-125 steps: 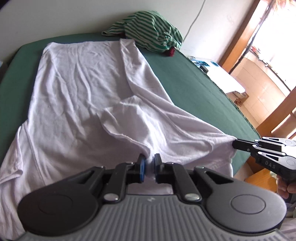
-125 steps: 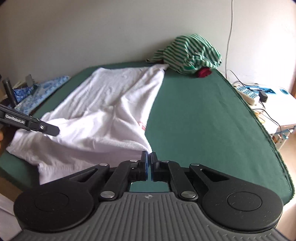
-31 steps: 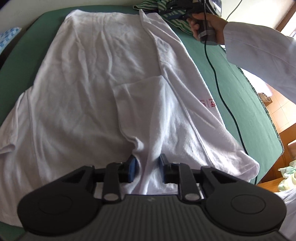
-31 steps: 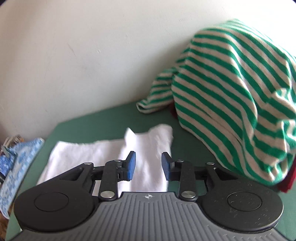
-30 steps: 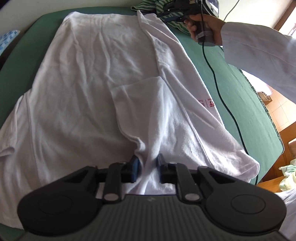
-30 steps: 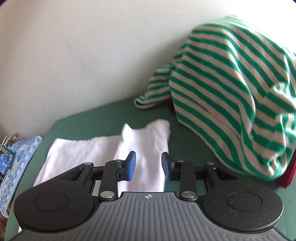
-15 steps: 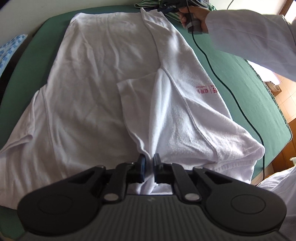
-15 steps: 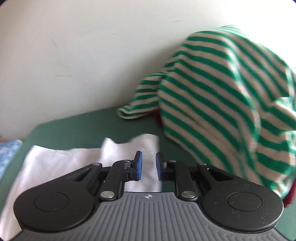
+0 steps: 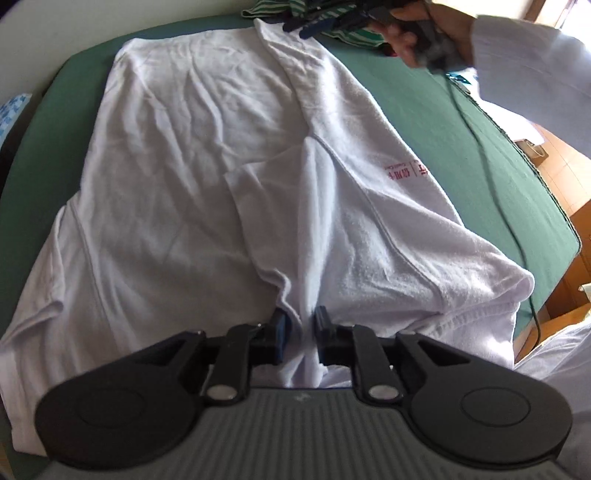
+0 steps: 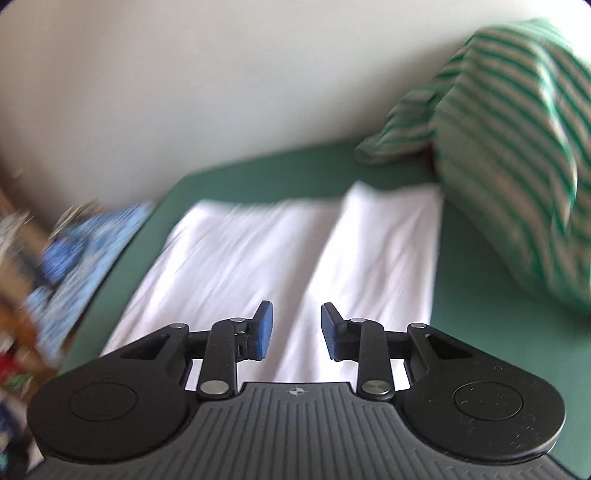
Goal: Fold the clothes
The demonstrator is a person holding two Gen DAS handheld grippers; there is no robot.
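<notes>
Your left claw (image 9: 302, 338) sits at the near hem of the white shirt (image 9: 207, 192), its two fingers a little apart with a bunched fold of the cloth running up between them; the blue pads (image 9: 280, 332) look close to the fabric, but you cannot tell whether they really pinch it. From that fold the shirt spreads away from you across the green bed (image 9: 491, 147), one side folded over onto the middle, with a small red print (image 9: 405, 170) showing on the folded part. Your right claw (image 10: 296, 332) is spread wide and holds nothing; it hangs over the far end of the shirt (image 10: 280, 258), above the edge of the folded strip. Just beyond it to the right lies a green striped garment (image 10: 517, 147), heaped near the wall (image 10: 184, 92). In the left view your right hand (image 9: 424, 26) grips the claw's handle, a white sleeve (image 9: 532, 66) behind it and a black cable (image 9: 491, 177) trailing over the bed. A blue patterned cloth (image 10: 81, 258) lies blurred off the bed's left edge.
</notes>
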